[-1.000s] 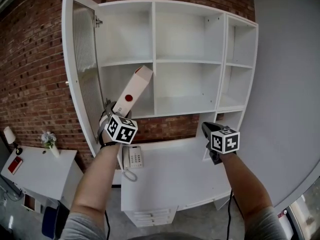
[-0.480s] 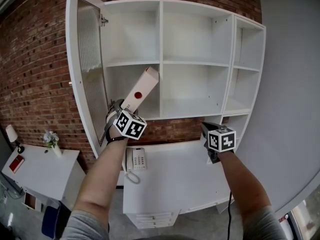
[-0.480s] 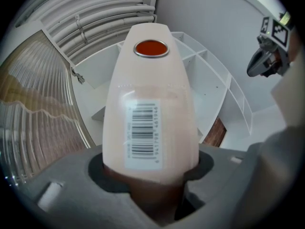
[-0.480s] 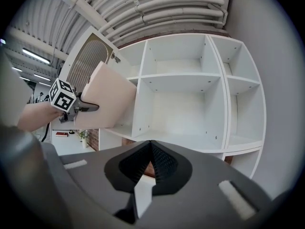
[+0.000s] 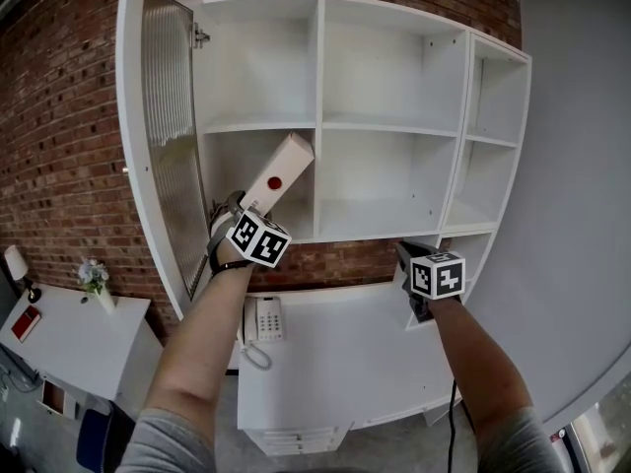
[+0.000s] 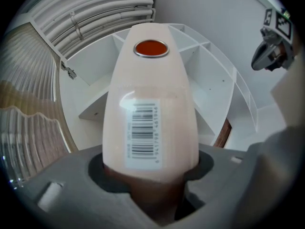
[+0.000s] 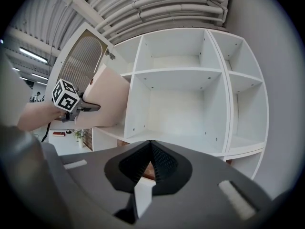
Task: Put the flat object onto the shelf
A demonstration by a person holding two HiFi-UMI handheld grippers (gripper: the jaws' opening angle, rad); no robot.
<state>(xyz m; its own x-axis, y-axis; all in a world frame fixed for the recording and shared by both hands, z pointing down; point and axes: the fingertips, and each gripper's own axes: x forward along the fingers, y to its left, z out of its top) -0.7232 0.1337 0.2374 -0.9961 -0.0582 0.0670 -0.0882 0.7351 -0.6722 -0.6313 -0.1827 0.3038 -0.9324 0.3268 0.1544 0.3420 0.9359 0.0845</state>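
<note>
Between left tongs [image 6: 150, 171] — flat box [image 6: 150, 94], pinched | right tongs [image 7: 151, 162] — pressed together

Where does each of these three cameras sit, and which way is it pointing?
Head view: on the person's head, facing the white shelf unit; both forearms, left gripper and right gripper show.
Left gripper view: on that gripper, looking along the clamped flat box into the shelf unit; right gripper upper right.
Right gripper view: on that gripper, looking over its shut, empty jaws at the shelf unit.
Shared: all three show shelf unit and box.
</note>
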